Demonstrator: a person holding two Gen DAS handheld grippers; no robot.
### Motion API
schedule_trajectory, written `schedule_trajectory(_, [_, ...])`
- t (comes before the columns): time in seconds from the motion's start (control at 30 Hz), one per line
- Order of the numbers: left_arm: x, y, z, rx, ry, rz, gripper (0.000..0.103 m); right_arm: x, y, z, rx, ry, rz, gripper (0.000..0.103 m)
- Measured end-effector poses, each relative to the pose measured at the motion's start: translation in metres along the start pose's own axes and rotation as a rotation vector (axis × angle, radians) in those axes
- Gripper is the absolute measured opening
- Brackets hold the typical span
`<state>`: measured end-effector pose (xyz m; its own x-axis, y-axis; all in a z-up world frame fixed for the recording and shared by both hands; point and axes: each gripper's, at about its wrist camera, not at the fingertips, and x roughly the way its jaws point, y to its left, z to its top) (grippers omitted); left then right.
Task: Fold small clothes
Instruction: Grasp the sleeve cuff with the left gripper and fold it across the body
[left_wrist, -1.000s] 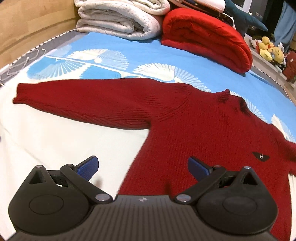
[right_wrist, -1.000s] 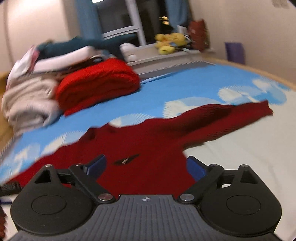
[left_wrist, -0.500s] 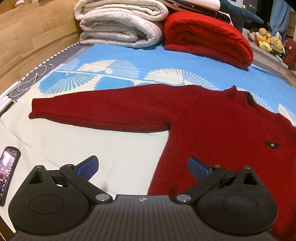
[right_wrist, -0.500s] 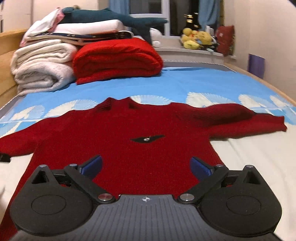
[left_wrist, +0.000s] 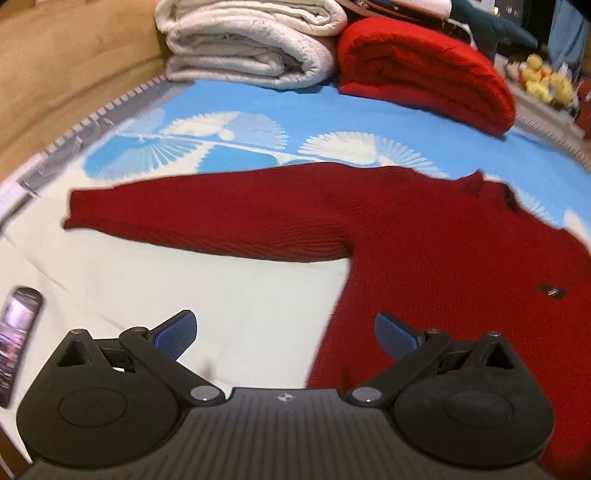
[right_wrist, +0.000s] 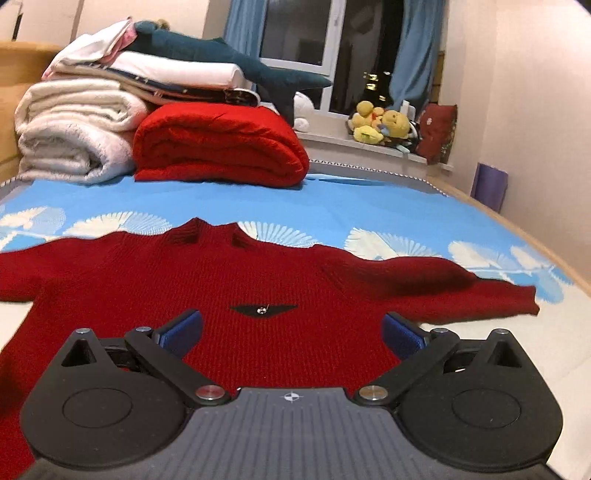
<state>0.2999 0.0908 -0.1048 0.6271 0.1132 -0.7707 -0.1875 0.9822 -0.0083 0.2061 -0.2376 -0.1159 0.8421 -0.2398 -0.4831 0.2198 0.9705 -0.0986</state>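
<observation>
1. A dark red knitted sweater (right_wrist: 266, 280) lies flat and face up on the bed (right_wrist: 369, 206), with both sleeves stretched out to the sides.
2. The collar of the sweater points to the far end of the bed, and a small black emblem (right_wrist: 263, 309) sits in the middle of the chest.
3. The right gripper (right_wrist: 291, 332) hangs low over the lower part of the sweater body. Its blue fingers (right_wrist: 183, 332) are released and stand wide apart; they have just been opening, and there is nothing gripped between them.
4. The left gripper (left_wrist: 284, 332) hangs over the side edge of the sweater, below the outstretched sleeve (left_wrist: 207, 218). One of its fingers (left_wrist: 176, 329) is above the pale sheet and the other is above the red knit.
5. The fingers of the left gripper are also released and far apart, and they hold nothing.
6. A phone (left_wrist: 16, 332) lies on the sheet near the bed edge, to the left of the left gripper.
7. At the far end of the bed there is a folded red blanket (right_wrist: 221, 144) beside a pile of white blankets (right_wrist: 74, 129).
8. A dark teal plush shark (right_wrist: 221, 59) rests on top of the pile, and yellow plush toys (right_wrist: 380, 123) sit on the window sill.
</observation>
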Motion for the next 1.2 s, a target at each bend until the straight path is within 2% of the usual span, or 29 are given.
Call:
schedule_trajectory(0.07, [0.002, 0.013, 0.004, -0.029, 0.004, -0.079, 0.103, 0.002, 0.002, 0.000, -0.009, 0.016, 0.005, 0.102])
schedule_trajectory(0.1, [0.004, 0.020, 0.006, -0.041, -0.007, -0.090, 0.103, 0.003, 0.003, 0.000, -0.009, 0.023, 0.012, 0.102])
schedule_trajectory(0.17, [0.018, 0.035, 0.016, -0.068, -0.004, -0.030, 0.103, 0.006, 0.004, 0.000, -0.008, 0.038, 0.022, 0.102])
schedule_trajectory(0.27, [0.051, 0.067, 0.037, -0.135, 0.071, 0.059, 0.103, 0.010, 0.009, 0.000, -0.016, 0.048, 0.032, 0.102])
schedule_trajectory(0.37, [0.073, 0.113, 0.049, -0.291, 0.079, 0.075, 0.103, 0.012, 0.015, 0.001, -0.040, 0.045, 0.043, 0.102])
schedule_trajectory(0.53, [0.115, 0.184, 0.062, -0.626, 0.130, -0.016, 0.102, 0.015, 0.024, 0.001, -0.068, 0.045, 0.047, 0.102])
schedule_trajectory(0.6, [0.129, 0.199, 0.064, -0.708, 0.143, -0.038, 0.100, 0.017, 0.026, -0.001, -0.079, 0.053, 0.047, 0.102])
schedule_trajectory(0.73, [0.140, 0.218, 0.082, -0.798, 0.073, -0.044, 0.099, 0.023, 0.027, -0.005, -0.100, 0.070, 0.042, 0.102])
schedule_trajectory(0.8, [0.146, 0.223, 0.089, -0.840, 0.054, -0.044, 0.092, 0.026, 0.027, -0.006, -0.101, 0.078, 0.035, 0.102])
schedule_trajectory(0.83, [0.149, 0.225, 0.092, -0.847, 0.047, -0.019, 0.078, 0.028, 0.027, -0.006, -0.098, 0.085, 0.035, 0.102])
schedule_trajectory(0.87, [0.150, 0.225, 0.096, -0.840, 0.032, 0.023, 0.037, 0.030, 0.026, -0.006, -0.094, 0.093, 0.036, 0.102])
schedule_trajectory(0.9, [0.150, 0.224, 0.100, -0.820, 0.022, 0.067, 0.013, 0.032, 0.026, -0.007, -0.090, 0.100, 0.036, 0.102])
schedule_trajectory(1.0, [0.143, 0.208, 0.110, -0.795, 0.003, 0.139, 0.014, 0.036, 0.024, -0.007, -0.087, 0.116, 0.039, 0.102])
schedule_trajectory(1.07, [0.121, 0.181, 0.126, -0.679, -0.064, 0.187, 0.013, 0.036, 0.022, -0.006, -0.086, 0.116, 0.031, 0.102])
schedule_trajectory(1.13, [0.095, 0.145, 0.144, -0.555, -0.152, 0.160, 0.013, 0.036, 0.017, -0.004, -0.075, 0.108, 0.015, 0.102])
schedule_trajectory(1.2, [0.070, 0.093, 0.163, -0.432, -0.211, 0.094, 0.013, 0.036, 0.008, 0.001, -0.034, 0.110, 0.012, 0.102])
